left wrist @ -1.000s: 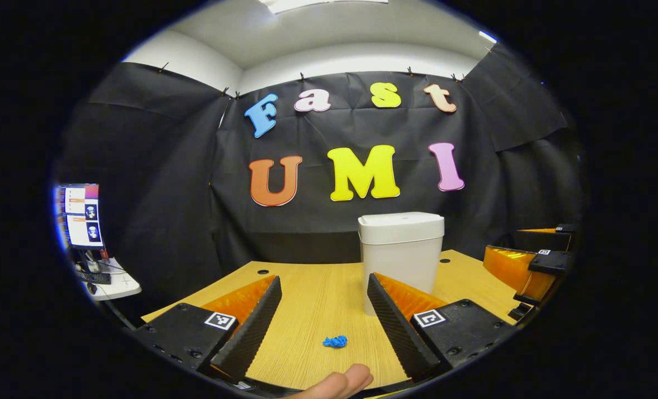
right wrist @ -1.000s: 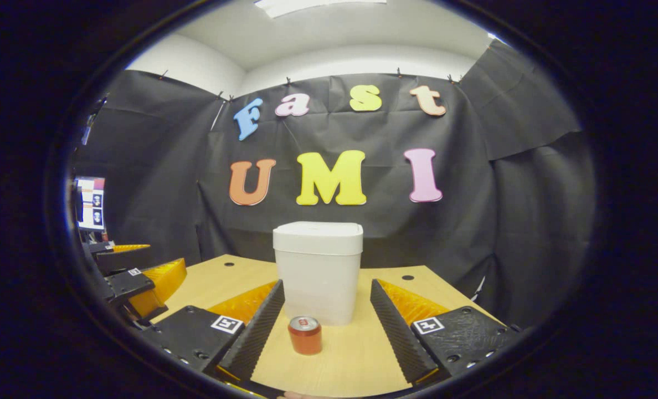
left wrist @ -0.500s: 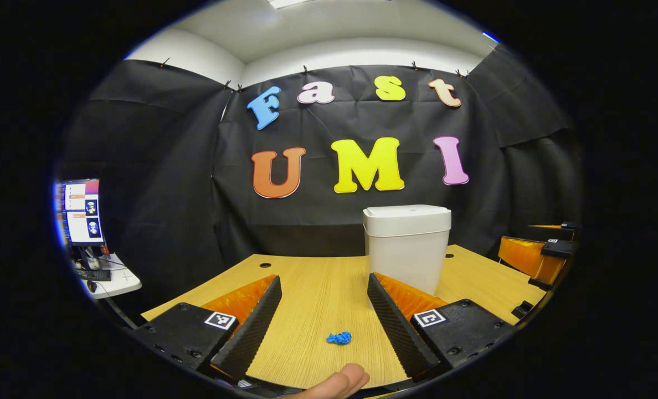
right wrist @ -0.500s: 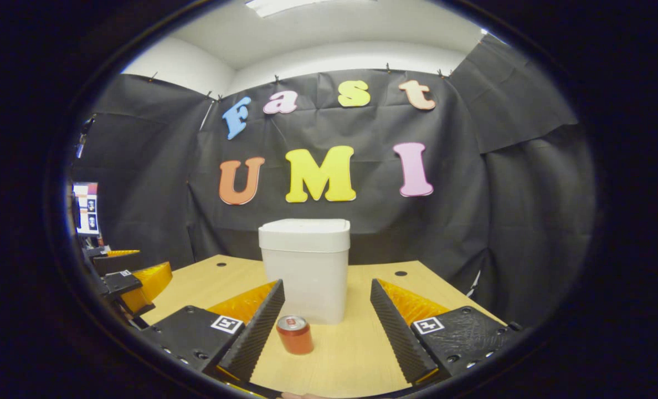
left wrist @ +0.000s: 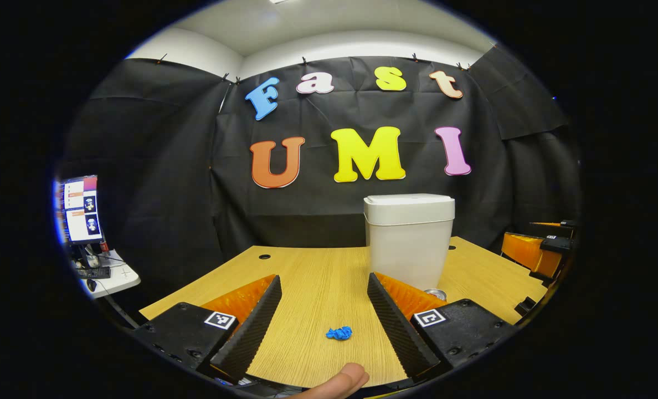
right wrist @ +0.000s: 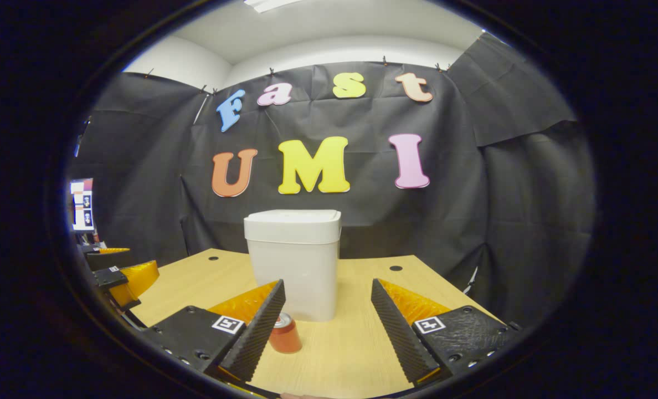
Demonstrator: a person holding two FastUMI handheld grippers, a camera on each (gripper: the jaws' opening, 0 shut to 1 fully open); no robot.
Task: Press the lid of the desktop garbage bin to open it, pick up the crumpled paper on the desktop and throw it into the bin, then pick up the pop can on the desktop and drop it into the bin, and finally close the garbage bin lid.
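Step one pending: bin (right wrist: 294,260) lid (right wrist: 292,225) closed at the desk's (left wrist: 312,288) far edge; I held both grippers (left wrist: 323,324) (right wrist: 326,327) wide open, empty; lid press due.

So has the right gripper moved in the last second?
Yes. In its own view the bin and pop can slid left, so the right gripper swung right.

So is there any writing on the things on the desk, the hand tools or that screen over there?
Nothing can be read.
Pop can: any print is too small to make out.
Bin: plain, no writing visible.
Crumpled paper: no writing visible.
Square markers by the jaws: black-and-white patterns, not words.
Screen: too small and blurred to read.
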